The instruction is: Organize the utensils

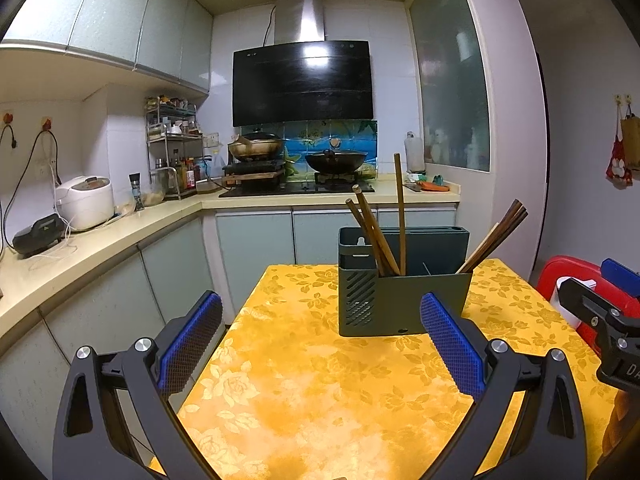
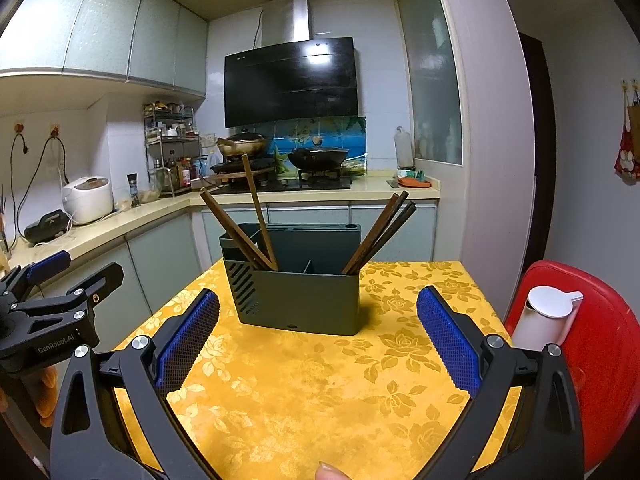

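Home kitchen: range hood, woks, cabinets.

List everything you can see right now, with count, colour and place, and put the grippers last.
utensil holder: one, dark grey-green, standing on the table
chopsticks, left group: about three, brown, leaning in the holder's left compartment
chopsticks, right group: several, dark brown, leaning in the right compartment
table: one, yellow floral cloth
chair: one, red, right of the table
dispenser bottle: one, white, on the chair
woks: two, on the stove behind
rice cooker: one, white, on the left counter
range hood: one, black, above the stove
left gripper: jaws open, empty
right gripper: jaws open, empty
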A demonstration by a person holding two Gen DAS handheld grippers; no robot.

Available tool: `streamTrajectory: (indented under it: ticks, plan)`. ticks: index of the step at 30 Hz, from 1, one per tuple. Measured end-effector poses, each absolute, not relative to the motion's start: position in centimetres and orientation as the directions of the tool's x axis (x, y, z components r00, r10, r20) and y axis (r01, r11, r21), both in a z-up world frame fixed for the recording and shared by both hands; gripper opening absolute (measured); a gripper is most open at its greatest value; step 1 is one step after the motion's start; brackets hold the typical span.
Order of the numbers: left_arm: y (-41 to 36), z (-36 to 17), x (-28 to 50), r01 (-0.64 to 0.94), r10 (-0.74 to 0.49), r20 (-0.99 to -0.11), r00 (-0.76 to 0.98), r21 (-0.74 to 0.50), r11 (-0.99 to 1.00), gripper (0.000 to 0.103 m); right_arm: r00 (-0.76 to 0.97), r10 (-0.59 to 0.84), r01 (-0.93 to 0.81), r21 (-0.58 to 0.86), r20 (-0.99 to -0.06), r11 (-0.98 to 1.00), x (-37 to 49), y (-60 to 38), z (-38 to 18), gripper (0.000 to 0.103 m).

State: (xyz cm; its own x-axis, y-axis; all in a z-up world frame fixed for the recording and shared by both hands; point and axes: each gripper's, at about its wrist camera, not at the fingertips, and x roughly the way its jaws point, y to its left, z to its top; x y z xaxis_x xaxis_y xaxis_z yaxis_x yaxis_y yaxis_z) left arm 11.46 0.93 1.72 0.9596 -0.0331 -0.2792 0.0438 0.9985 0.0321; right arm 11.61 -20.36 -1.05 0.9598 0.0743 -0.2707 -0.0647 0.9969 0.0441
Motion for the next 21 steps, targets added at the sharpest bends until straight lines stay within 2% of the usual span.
streamTrajectory:
  ticks: [21]
  plan:
    - [0.8, 0.81, 11.53, 0.047, -0.033, -0.292, 0.956, 0.04, 0.998, 0.096, 0.962, 0.074, -0.066, 0.04, -0.263, 0.997, 11.01, -19.77, -1.15, 0.096]
